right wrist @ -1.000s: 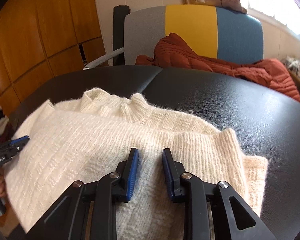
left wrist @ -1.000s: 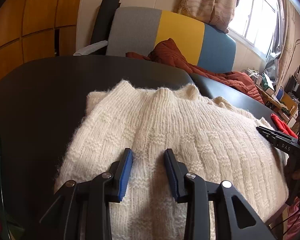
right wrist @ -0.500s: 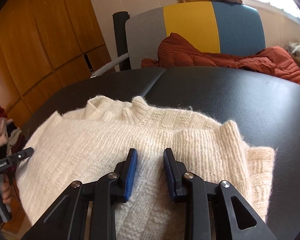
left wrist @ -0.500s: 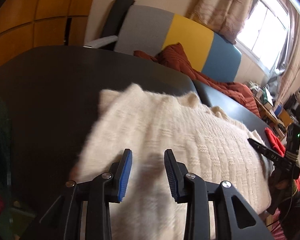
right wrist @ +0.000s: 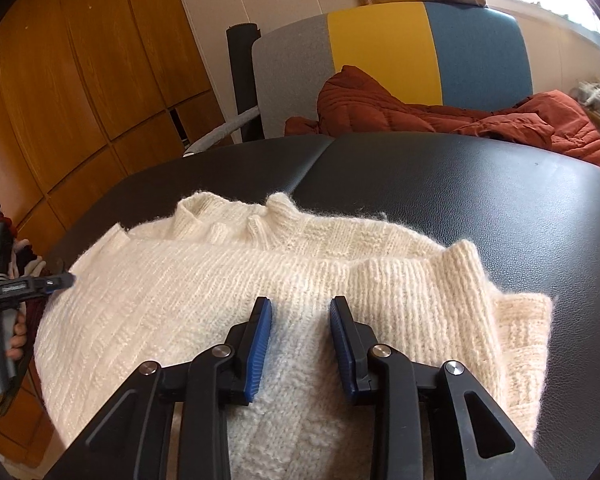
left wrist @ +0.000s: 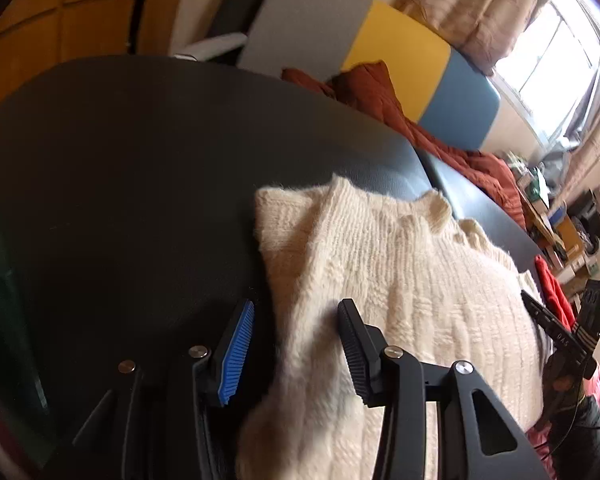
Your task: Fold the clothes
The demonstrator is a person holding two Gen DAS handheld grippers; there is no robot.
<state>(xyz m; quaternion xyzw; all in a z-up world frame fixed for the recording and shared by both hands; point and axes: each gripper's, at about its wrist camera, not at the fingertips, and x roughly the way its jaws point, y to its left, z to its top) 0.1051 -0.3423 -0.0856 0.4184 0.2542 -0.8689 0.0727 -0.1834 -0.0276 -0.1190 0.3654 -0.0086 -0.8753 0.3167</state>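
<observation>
A cream knitted sweater lies folded on the black padded table, collar toward the far side. My left gripper is at the sweater's left edge. Its jaws are opening, the edge of the knit lies between them, and the pads do not press on it. My right gripper hovers over the near right part of the sweater. Its jaws are opening too, with knit showing in the gap and no grip. Each gripper's tip shows in the other's view: the right gripper and the left gripper.
Behind the table stands a grey, yellow and blue chair with a rust-red quilted jacket on it. Wooden cabinets fill the left. A red cloth and cluttered shelves are at the right.
My left gripper slid left from the middle of the sweater to its left edge, and its jaws widened. The right gripper stayed in place with its jaws a little wider.
</observation>
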